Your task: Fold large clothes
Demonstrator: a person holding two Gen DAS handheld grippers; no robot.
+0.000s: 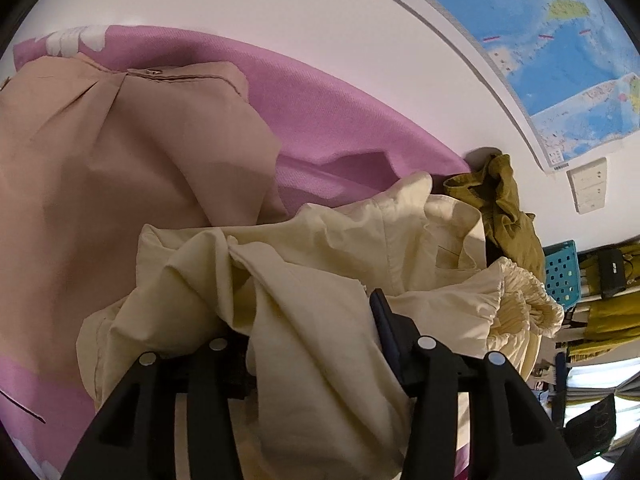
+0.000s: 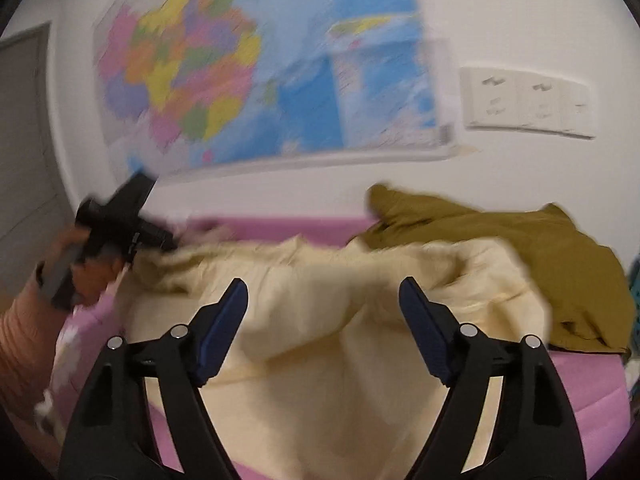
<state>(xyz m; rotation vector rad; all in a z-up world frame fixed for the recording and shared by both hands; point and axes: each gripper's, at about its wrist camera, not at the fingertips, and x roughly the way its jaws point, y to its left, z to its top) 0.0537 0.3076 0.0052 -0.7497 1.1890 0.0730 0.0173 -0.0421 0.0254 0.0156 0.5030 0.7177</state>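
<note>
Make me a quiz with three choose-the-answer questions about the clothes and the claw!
1. Where is the olive garment? A. On the floor. B. By the wall, beyond the cream garment. C. In the claw.
2. What colour is the bed cover? A. Pink. B. Green. C. Black.
3. How is the right claw? A. Open, empty. B. Shut on cloth. C. Shut on paper.
Answers: B, it lies bunched by the wall; A, pink shows around the clothes; A, its pads stand apart with nothing pinched.
</note>
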